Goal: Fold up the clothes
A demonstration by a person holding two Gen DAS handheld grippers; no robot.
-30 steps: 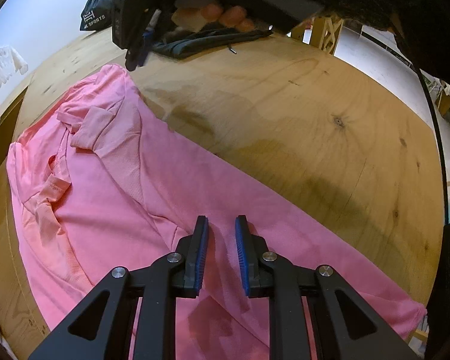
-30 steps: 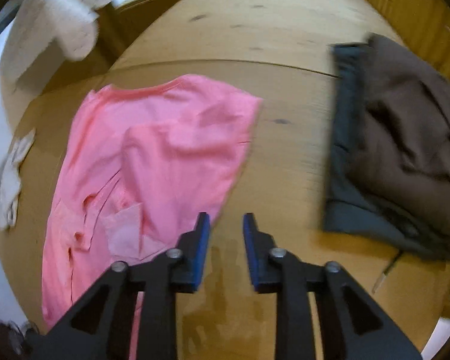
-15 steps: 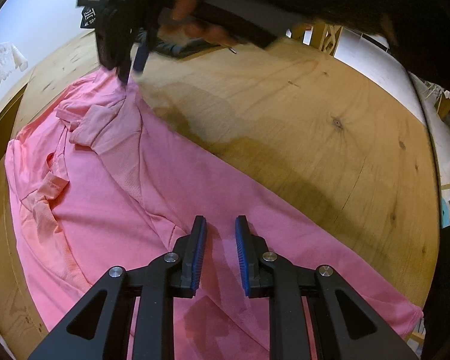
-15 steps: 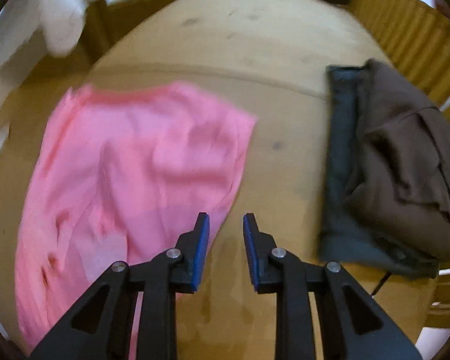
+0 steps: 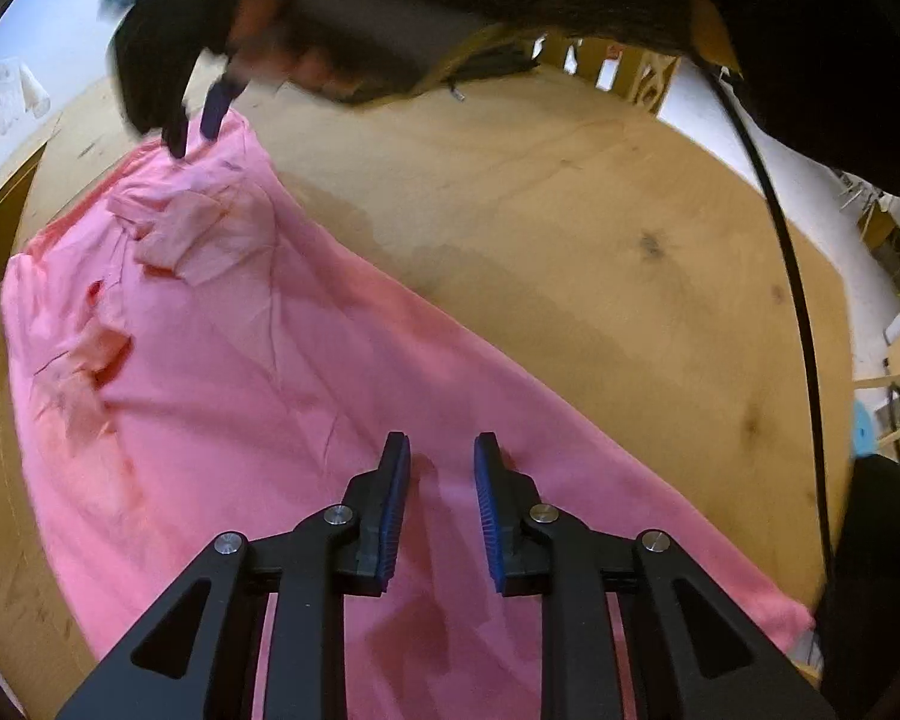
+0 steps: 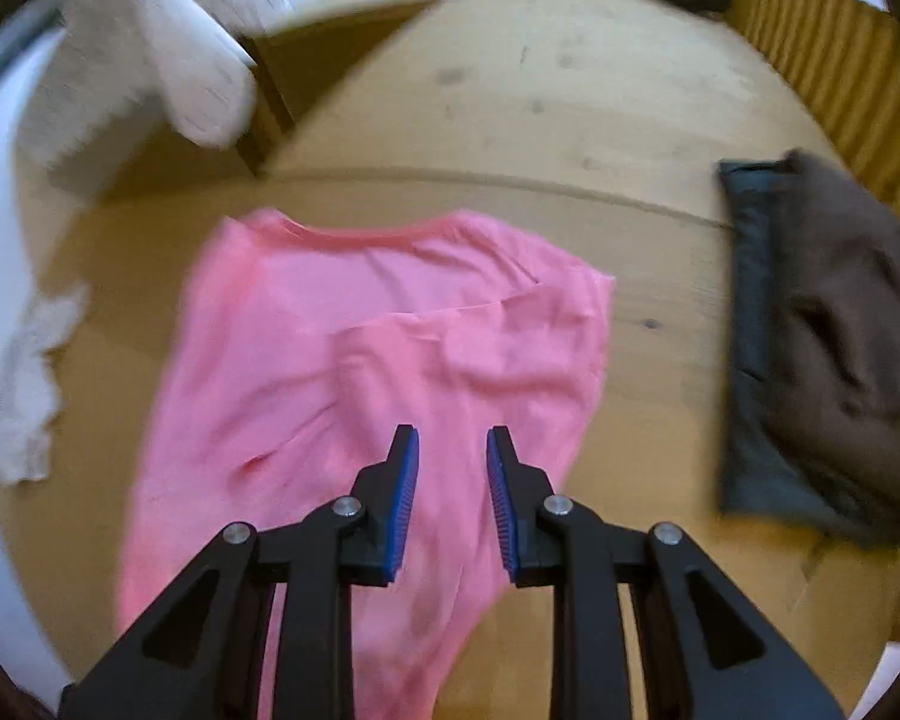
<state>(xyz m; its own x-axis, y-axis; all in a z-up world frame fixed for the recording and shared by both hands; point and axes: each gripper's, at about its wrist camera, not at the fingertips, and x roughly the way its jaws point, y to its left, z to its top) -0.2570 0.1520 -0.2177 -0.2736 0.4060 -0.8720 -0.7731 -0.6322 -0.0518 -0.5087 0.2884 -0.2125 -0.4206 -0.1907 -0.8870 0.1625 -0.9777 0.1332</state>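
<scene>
two grippers are over one pink shirt (image 5: 282,372) spread on a wooden table (image 5: 570,228). left gripper (image 5: 441,456): blue-padded fingers (image 5: 393,498) stand a narrow gap apart with nothing between them, poised above the shirt's lower body; whether the tips touch the cloth cannot be told. the shirt lies flat, running diagonally from the near right corner to the far left, with rumpled folds and a turned-over flap near its far end. right gripper (image 6: 450,450): seen from its own camera, its fingers are likewise slightly parted and empty, above the shirt's near portion, close to the shirt's right edge. in the left wrist view the right gripper (image 5: 195,120) appears blurred at the shirt's far corner, held by a person's hand (image 5: 306,36) in a dark sleeve; it seems just above or at the fabric. a folded stack of dark garments (image 6: 828,348) lies on the table to the right of the shirt, apart from it. white cloth (image 6: 24,396) lies at the left table edge.
</scene>
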